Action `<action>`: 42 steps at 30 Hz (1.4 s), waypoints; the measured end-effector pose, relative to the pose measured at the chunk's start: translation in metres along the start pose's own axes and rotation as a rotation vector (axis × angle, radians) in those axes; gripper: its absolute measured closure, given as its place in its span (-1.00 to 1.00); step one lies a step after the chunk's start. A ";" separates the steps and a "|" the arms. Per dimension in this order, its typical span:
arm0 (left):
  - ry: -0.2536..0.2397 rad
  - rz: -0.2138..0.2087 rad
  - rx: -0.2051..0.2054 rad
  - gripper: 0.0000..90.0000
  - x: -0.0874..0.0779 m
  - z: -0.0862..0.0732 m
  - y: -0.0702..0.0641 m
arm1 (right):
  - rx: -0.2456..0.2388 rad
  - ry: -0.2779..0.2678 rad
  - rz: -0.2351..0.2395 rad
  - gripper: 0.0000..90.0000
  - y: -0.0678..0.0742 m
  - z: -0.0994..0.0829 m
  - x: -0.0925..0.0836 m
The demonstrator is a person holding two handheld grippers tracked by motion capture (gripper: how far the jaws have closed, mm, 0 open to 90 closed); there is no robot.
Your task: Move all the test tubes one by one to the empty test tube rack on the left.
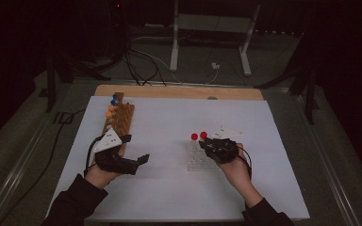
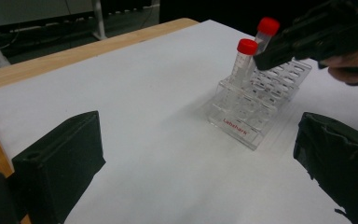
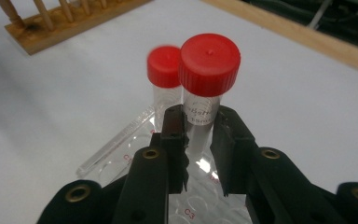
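Red-capped tube (image 3: 204, 93) is pinched by the right gripper (image 3: 200, 140) over the clear rack (image 2: 256, 100); another tube (image 2: 243, 63) stands at nine o'clock. Left gripper (image 2: 191, 154) waits spread, empty. Wooden rack (image 1: 119, 117) holds more.

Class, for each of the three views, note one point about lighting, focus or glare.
High view: dim, room dark beyond the table. Left gripper view: brighter, the near jaws soft, the clear rack fairly sharp. Right gripper view: the held tube sharp, the farther tube blurred, glare on the rack below.
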State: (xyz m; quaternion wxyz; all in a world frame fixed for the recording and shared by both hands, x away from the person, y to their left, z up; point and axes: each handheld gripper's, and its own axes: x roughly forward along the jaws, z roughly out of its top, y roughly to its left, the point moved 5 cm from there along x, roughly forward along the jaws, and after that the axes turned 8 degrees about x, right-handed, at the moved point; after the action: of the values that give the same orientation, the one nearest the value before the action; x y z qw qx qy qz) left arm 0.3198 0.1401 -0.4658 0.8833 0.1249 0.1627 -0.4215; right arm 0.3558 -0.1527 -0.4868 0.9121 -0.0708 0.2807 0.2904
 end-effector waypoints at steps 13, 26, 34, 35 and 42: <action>-0.008 -0.018 0.017 -0.95 -0.003 0.006 -0.005 | -0.001 -0.039 -0.012 0.66 0.004 0.012 -0.038; -0.032 -0.098 0.067 -0.95 -0.008 0.025 -0.029 | -0.049 -0.051 0.097 0.66 0.038 0.019 -0.060; -0.053 -0.170 0.096 -0.94 -0.008 0.036 -0.051 | -0.074 -0.027 0.165 0.66 0.058 0.015 -0.053; -0.056 -0.179 0.096 -0.94 -0.008 0.037 -0.053 | -0.080 -0.023 0.170 0.66 0.061 0.014 -0.051; -0.065 -0.223 0.120 -0.89 -0.002 0.044 -0.065 | -0.101 0.023 0.212 0.66 0.078 0.003 -0.037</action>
State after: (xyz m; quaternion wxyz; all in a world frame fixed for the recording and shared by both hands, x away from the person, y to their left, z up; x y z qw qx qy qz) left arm 0.2752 0.0859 -0.4300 0.8268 0.1449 0.1213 -0.5298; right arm 0.2883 -0.1061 -0.4608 0.8683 -0.0896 0.2821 0.3980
